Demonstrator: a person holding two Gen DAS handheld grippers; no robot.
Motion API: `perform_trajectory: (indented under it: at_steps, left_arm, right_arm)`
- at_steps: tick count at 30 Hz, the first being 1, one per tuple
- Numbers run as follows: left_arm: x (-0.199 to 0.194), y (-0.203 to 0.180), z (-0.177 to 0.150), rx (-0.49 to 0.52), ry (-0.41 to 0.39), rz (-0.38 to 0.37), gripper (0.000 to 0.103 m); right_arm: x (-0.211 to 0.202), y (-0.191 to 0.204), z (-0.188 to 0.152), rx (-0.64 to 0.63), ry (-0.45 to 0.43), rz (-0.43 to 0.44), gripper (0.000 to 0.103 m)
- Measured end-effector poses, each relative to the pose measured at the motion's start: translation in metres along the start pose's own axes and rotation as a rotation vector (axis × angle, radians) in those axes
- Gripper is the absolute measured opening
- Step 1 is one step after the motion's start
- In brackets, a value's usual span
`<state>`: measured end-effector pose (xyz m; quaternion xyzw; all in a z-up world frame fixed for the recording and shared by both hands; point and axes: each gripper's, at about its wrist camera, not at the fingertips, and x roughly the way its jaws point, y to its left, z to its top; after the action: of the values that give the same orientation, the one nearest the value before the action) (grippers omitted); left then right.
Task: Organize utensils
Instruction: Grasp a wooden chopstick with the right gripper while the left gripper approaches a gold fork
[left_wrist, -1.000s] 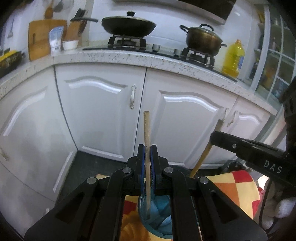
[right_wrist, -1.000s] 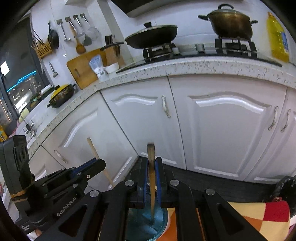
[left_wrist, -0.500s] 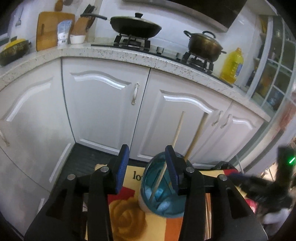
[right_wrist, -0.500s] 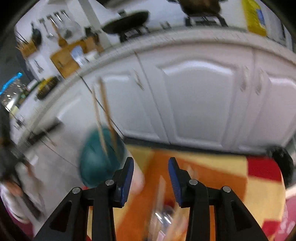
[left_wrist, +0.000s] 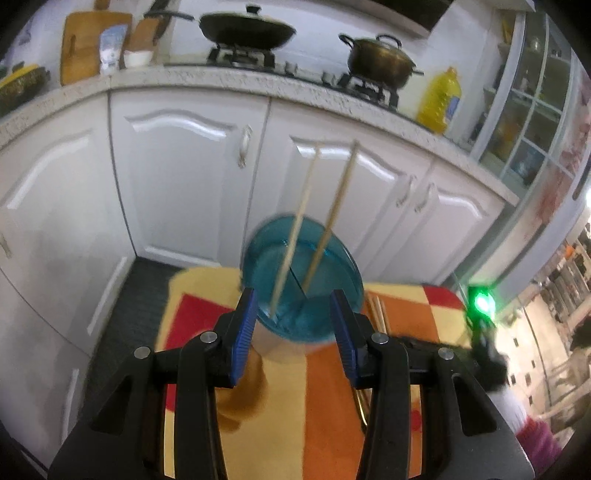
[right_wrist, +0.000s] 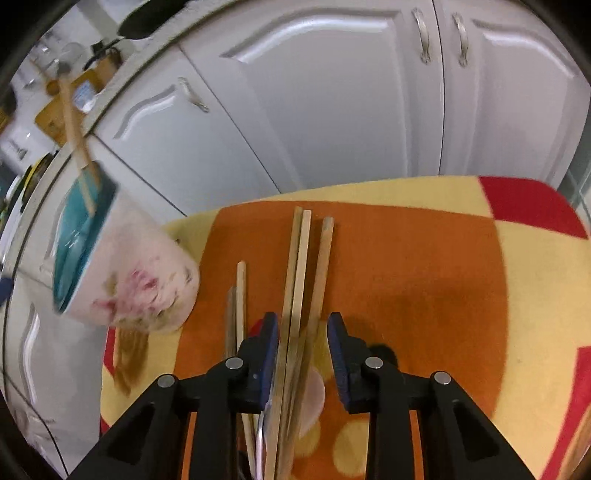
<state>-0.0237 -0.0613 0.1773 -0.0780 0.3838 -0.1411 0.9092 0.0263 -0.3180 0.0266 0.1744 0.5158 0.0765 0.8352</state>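
While tilted steeply down, right gripper (right_wrist: 301, 339) fingers (right_wrist: 269, 345) close — straddling chopsticks (right_wrist: 299, 266).

Two chopsticks (left_wrist: 291, 258) in cup (left_wrist: 303, 317); others (right_wrist: 301, 280) right, on cloth (right_wrist: 424, 277)

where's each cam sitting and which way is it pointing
Left wrist: sits on the left hand-held gripper, angled down at the holder with two chopsticks; its open fingers show.
Right wrist: sits on the right hand-held gripper, steeply down at loose chopsticks on the cloth; its closing fingers straddle them.
Shared: holder, cloth, loose chopsticks, white cabinets.
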Motion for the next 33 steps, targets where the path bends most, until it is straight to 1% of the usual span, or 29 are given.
perform_trajectory:
  at_steps: [1, 2, 4, 5, 9, 11, 13, 14, 15, 16, 17, 20, 24, 27, 30, 31, 32, 33]
  left_arm:
    - [0.002, -0.004, -0.004, 0.007, 0.016, -0.007, 0.04]
    - [0.003, -0.007, -0.006, 0.011, 0.023, -0.009, 0.04]
    - [0.006, -0.012, -0.013, 0.027, 0.034, -0.012, 0.04]
    - [0.008, -0.014, -0.016, 0.035, 0.04, -0.011, 0.04]
    - [0.025, -0.023, -0.035, 0.065, 0.101, -0.015, 0.04]
    - [0.039, -0.031, -0.047, 0.071, 0.142, -0.024, 0.04]
    - [0.054, -0.04, -0.057, 0.076, 0.181, -0.04, 0.04]
    - [0.061, -0.044, -0.062, 0.079, 0.197, -0.048, 0.04]
    - [0.07, -0.049, -0.066, 0.083, 0.215, -0.058, 0.04]
    - [0.076, -0.053, -0.069, 0.085, 0.23, -0.062, 0.04]
    - [0.082, -0.056, -0.072, 0.087, 0.245, -0.068, 0.04]
    - [0.104, -0.065, -0.081, 0.073, 0.305, -0.096, 0.04]
    - [0.126, -0.067, -0.089, 0.078, 0.365, -0.068, 0.039]
    - [0.138, -0.07, -0.094, 0.084, 0.402, -0.075, 0.038]
    - [0.142, -0.069, -0.094, 0.084, 0.382, -0.078, 0.038]
    - [0.143, -0.07, -0.093, 0.083, 0.381, -0.076, 0.035]
    - [0.145, -0.07, -0.091, 0.083, 0.378, -0.075, 0.03]
    - [0.147, -0.07, -0.09, 0.093, 0.375, -0.069, 0.026]
  right_arm:
    - [0.003, -0.001, 0.0, -0.001, 0.006, -0.004, 0.02]
    - [0.003, -0.003, -0.002, 0.004, 0.006, -0.003, 0.017]
    - [-0.002, -0.007, -0.01, 0.008, 0.006, 0.011, 0.017]
    - [-0.006, -0.01, -0.014, 0.003, 0.003, 0.005, 0.008]
    - [-0.027, -0.037, -0.042, 0.026, 0.006, -0.029, 0.007]
    - [-0.035, -0.049, -0.052, 0.035, 0.007, -0.069, 0.007]
    - [-0.043, -0.057, -0.059, 0.053, 0.006, -0.074, 0.007]
    - [-0.046, -0.058, -0.061, 0.063, -0.001, -0.067, 0.007]
    - [-0.05, -0.059, -0.063, 0.066, -0.011, -0.054, 0.013]
    - [-0.053, -0.058, -0.064, 0.067, -0.021, -0.04, 0.021]
    - [-0.056, -0.058, -0.065, 0.068, -0.03, -0.036, 0.035]
    - [-0.061, -0.055, -0.068, 0.062, -0.041, -0.019, 0.036]
    - [-0.065, -0.048, -0.07, 0.035, -0.045, 0.0, 0.036]
    - [-0.061, -0.048, -0.07, 0.042, -0.048, 0.0, 0.036]
    - [-0.056, -0.052, -0.068, 0.051, -0.046, -0.021, 0.036]
    - [-0.055, -0.053, -0.066, 0.056, -0.049, -0.024, 0.036]
    - [-0.053, -0.054, -0.063, 0.057, -0.054, -0.029, 0.036]
    - [-0.051, -0.056, -0.061, 0.058, -0.056, -0.044, 0.034]
